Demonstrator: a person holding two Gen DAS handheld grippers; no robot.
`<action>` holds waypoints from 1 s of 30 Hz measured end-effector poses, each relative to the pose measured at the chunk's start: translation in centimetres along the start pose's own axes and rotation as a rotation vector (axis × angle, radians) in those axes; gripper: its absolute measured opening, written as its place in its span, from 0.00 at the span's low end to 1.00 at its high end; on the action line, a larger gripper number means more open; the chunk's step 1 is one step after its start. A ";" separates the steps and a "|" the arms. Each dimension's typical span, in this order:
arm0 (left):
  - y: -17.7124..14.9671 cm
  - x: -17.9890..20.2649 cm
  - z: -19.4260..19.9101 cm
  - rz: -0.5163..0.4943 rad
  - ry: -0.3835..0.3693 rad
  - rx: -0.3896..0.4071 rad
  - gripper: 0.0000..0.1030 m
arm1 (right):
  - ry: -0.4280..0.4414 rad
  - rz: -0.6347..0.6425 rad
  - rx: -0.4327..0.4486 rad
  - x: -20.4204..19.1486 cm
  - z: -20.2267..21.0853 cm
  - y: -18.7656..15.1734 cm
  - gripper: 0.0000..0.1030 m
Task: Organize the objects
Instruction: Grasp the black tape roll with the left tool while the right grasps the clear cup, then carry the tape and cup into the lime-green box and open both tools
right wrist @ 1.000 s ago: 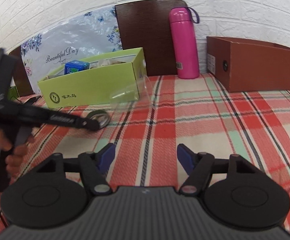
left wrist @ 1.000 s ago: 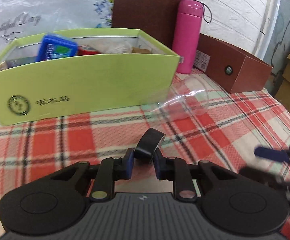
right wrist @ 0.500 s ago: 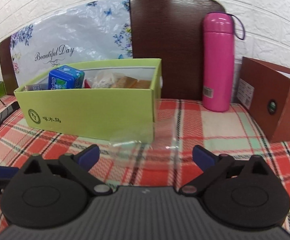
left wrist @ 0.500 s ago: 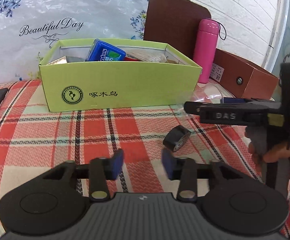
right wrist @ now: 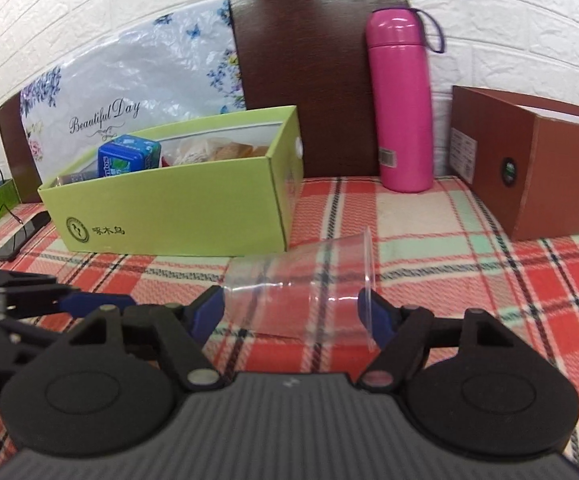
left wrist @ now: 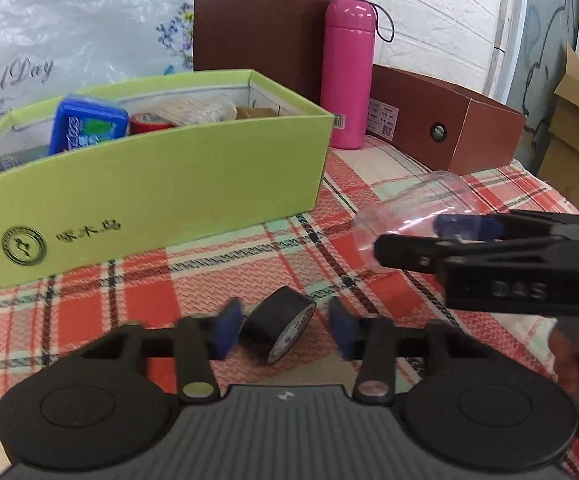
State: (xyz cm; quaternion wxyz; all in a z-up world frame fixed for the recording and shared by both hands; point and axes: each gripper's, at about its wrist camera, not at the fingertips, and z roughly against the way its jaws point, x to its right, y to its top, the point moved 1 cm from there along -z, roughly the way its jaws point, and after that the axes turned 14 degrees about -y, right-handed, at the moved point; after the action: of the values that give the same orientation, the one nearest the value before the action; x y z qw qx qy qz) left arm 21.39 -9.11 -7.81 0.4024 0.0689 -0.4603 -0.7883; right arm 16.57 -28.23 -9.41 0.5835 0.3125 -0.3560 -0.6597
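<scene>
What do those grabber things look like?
Each hand-held gripper is black plastic with two round discs and a ribbed grey middle. The left hand-held gripper and right hand-held gripper both have blue fingertip pads. Seen side-on, the right one carries grey lettering.

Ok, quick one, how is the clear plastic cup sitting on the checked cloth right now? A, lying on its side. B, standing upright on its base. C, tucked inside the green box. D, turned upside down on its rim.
A: the clear plastic cup lies on its side on the checked cloth, rim to the right, in front of the green box and between the closing right gripper's fingers.
</scene>
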 end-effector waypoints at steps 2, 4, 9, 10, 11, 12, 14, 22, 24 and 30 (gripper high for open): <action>-0.2 -0.5 0.2 0.055 -0.022 -0.004 0.20 | 0.014 0.000 0.004 0.2 1.0 -0.1 0.71; -0.6 -0.7 1.2 0.087 -0.017 0.010 0.20 | 0.027 0.015 0.017 0.1 1.9 0.0 0.71; 0.0 -1.0 5.2 0.103 0.031 0.081 0.20 | 0.086 0.052 0.076 -1.4 4.1 1.4 0.71; 0.5 -1.1 6.2 0.103 0.043 0.098 0.20 | 0.096 0.058 0.093 -1.8 4.4 1.8 0.71; 1.1 -1.3 7.2 0.103 0.057 0.114 0.20 | 0.107 0.065 0.110 -2.2 4.7 2.2 0.71; 1.6 -1.6 8.1 0.105 0.071 0.132 0.20 | 0.117 0.071 0.125 -2.6 4.9 2.8 0.71; 2.9 -2.3 9.9 0.118 0.095 0.176 0.20 | 0.127 0.085 0.151 -3.6 5.0 3.9 0.71; 8.7 -6.6 12.4 0.155 0.202 0.257 0.20 | 0.129 0.128 0.267 -7.6 3.3 9.0 0.71; 9.9 -7.8 12.3 0.159 0.211 0.262 0.20 | 0.114 0.118 0.283 -8.4 2.3 10.3 0.71; 11.9 -10.5 10.8 0.148 0.217 0.247 0.20 | 0.086 0.019 0.255 -9.5 -2.5 13.6 0.71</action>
State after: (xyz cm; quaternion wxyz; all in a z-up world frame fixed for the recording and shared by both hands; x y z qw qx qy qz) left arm 29.99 2.44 4.84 0.4951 0.1681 -0.5112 -0.6821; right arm 27.23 -19.93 0.54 0.5600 0.4089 -0.4144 -0.5895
